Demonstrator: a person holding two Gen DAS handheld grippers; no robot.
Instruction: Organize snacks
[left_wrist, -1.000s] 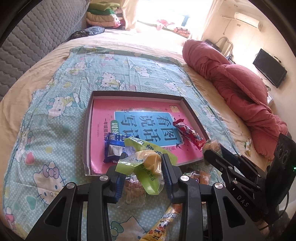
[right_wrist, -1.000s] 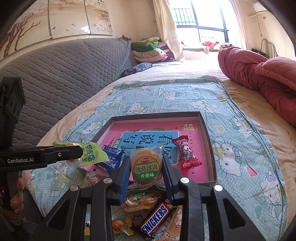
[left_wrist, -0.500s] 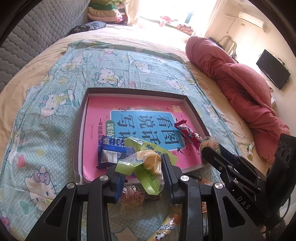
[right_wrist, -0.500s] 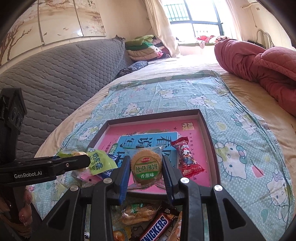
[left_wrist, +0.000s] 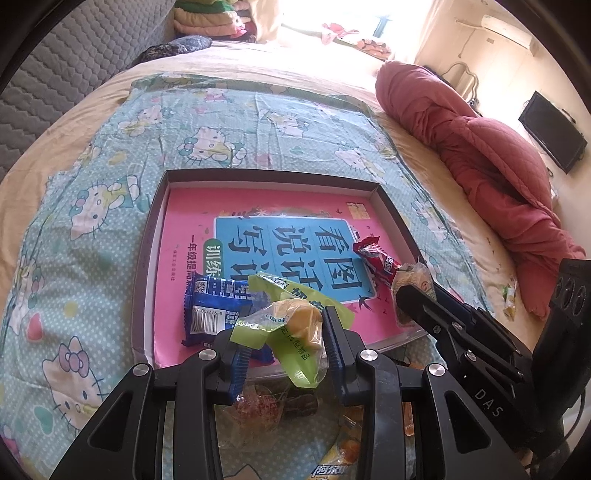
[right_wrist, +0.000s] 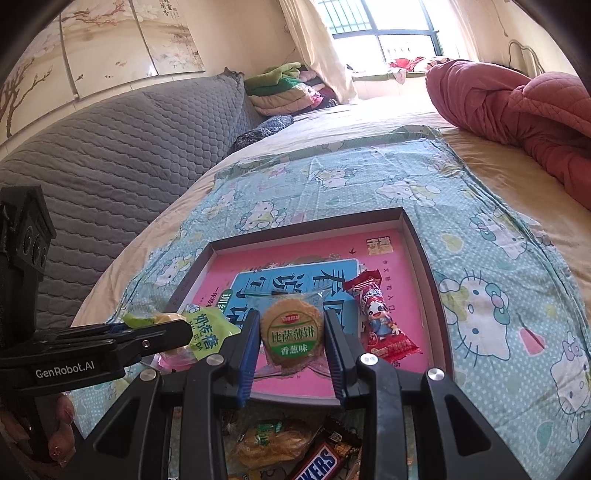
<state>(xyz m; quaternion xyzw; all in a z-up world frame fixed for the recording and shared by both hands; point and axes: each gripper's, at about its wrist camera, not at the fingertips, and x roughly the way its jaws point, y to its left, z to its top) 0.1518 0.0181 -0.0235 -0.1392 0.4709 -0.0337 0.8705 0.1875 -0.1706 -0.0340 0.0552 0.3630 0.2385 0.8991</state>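
Across the middle of both views spreads the Hello Kitty sheet (left_wrist: 92, 229) on the bed, with a red quilt (left_wrist: 491, 158) bunched at the right edge. At the centre of the frame sits the shallow box (left_wrist: 147, 258), a pink book (left_wrist: 192, 214) flat on its floor. On that book, right of centre, lies a red candy packet (right_wrist: 380, 317), and in the left wrist view a blue wrapper (left_wrist: 210, 310) rests at lower centre, just inside the box's near wall. Now the left gripper (left_wrist: 284, 332), bottom centre, pinches a green snack bag (left_wrist: 291, 325) with a yellow piece inside, held over the box's near edge. The right gripper (right_wrist: 291, 339), bottom centre of its own view, squeezes a round cracker pack (right_wrist: 291, 334) with a green label, also over the near part of the box. Below the box, at the bottom edge, loose snacks wait on the sheet, a Snickers bar (right_wrist: 321, 461) among them.
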